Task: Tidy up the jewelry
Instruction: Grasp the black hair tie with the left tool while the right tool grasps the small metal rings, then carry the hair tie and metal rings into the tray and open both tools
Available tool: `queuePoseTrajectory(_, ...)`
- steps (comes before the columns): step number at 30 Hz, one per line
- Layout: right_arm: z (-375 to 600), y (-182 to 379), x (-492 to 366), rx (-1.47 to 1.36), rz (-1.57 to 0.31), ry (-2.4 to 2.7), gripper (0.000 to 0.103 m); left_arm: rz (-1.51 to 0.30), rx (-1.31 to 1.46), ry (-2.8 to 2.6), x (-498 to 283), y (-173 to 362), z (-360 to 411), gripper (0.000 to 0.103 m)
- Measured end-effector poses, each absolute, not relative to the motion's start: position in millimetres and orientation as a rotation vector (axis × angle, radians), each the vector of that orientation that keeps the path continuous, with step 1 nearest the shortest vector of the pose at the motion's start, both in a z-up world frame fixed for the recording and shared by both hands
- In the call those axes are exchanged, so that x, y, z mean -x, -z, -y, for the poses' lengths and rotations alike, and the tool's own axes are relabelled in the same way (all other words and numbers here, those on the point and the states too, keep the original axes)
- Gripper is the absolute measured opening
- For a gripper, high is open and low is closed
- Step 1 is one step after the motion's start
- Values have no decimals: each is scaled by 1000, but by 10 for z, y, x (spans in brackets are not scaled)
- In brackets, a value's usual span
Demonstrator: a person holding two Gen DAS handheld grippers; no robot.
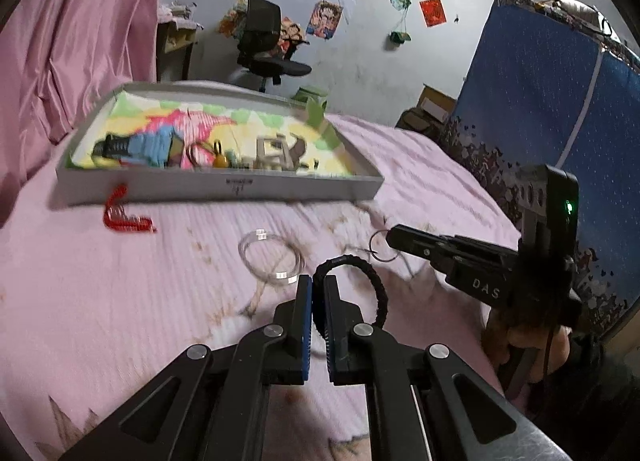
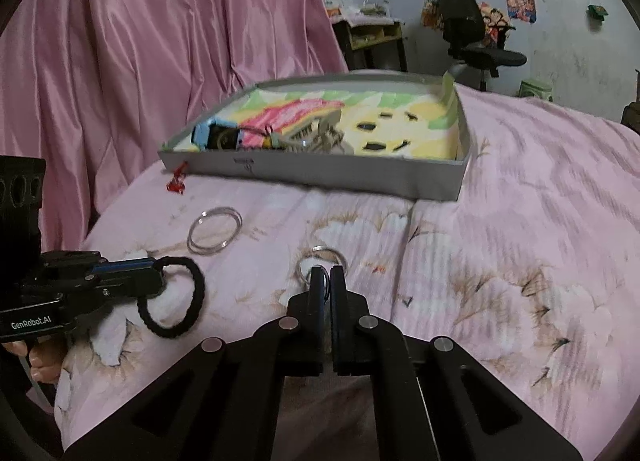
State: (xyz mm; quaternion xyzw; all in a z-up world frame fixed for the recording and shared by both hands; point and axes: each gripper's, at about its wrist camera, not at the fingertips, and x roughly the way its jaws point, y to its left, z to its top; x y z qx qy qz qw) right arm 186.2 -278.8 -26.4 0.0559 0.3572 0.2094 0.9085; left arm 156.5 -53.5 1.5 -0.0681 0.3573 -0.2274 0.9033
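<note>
- The left gripper [image 1: 316, 289] has its fingers clamped on the black band [image 1: 376, 285], pinching the loop at one edge so most of it hangs free to the side.
- The right gripper [image 2: 328, 281] has its fingers clamped on the metal ring [image 2: 340, 255], which looks thin and lies low on the pink bedspread [image 2: 520, 241].
- Both items sit near the box [image 2: 320, 175], on its open front side; the band is left of the ring.
- The step in hand appears to be lifting both pieces to carry them into the box.
- To do it well, each gripper should probably rise straight up first, so that the bedspread is not dragged along with the ring.
- The band's loose loop may swing; a slow, level carry over the box's front wall would keep it from catching the rim.
- The ring is held by a narrow edge and could slip, so the grip should stay firm until it is well inside the box.
- The box is a shallow white tray with a colourful lining; near its front wall lie several small items, among them a blue-and-black piece [image 1: 132, 147] and a yellow trinket [image 1: 220, 159], though blur hides the detail.
- Outside, in front of the box, lie clear bangles [image 2: 216, 231] and, by its left corner, a red piece [image 1: 124, 213].
</note>
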Motion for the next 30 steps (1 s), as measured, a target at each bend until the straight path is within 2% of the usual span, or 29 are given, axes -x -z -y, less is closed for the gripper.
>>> queuePoseTrajectory(16, 2915, -272, -2083, -151, -504, -413, 2, -619, 145, 379, -2216, -455, 593, 6)
queuePoseTrajectory(30, 2927, -191, -2605, -193, -464, -368, 2, -679, 162, 185, -2857, -206, 533, 6)
